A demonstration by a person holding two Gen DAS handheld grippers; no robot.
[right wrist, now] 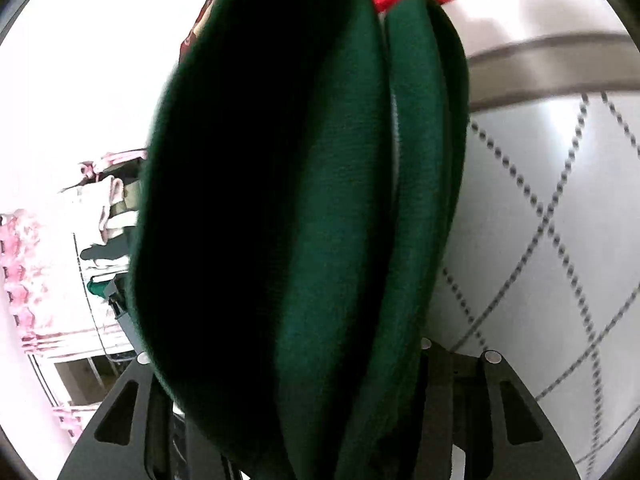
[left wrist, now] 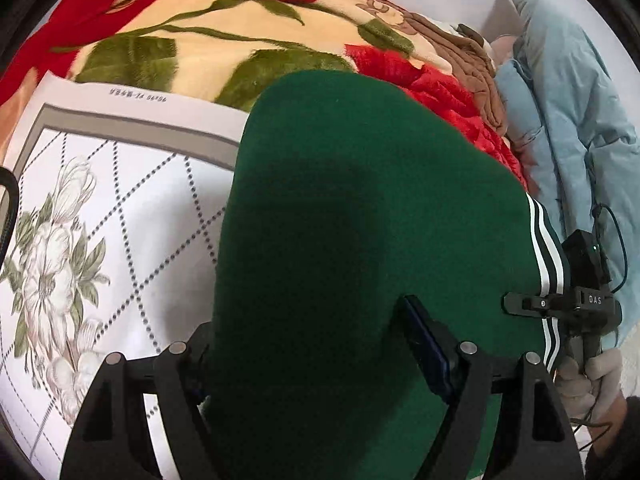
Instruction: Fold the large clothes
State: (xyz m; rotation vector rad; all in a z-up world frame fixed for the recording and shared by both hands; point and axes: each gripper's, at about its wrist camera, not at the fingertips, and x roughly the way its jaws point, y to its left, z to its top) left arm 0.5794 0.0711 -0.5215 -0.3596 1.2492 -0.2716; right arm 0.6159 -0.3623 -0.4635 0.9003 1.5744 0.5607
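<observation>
Both the left gripper (left wrist: 316, 364) and right gripper (right wrist: 292, 364) seem clamped on the thick dark-green knit garment (left wrist: 360, 208) (white-striped edge), hanging lengthwise between them above the floral white sheet (left wrist: 120, 208).

The green garment (left wrist: 360, 220) is a matt, dense knit cloth with a fine, slightly fuzzy surface; smooth white woven stripes (left wrist: 550, 264) run along its right edge. Behind the garment, the blanket (left wrist: 192, 36) is a thick plush fleece with a soft, brushed pile. Left of the garment, the bed sheet (left wrist: 120, 208) is a smooth, flat printed cotton-like cloth. Right of the garment, the pale blue coat (left wrist: 572, 120) is a smooth, faintly glossy padded fabric. The left gripper (left wrist: 316, 364) has matt black plastic arms with shiny metal pins.
</observation>
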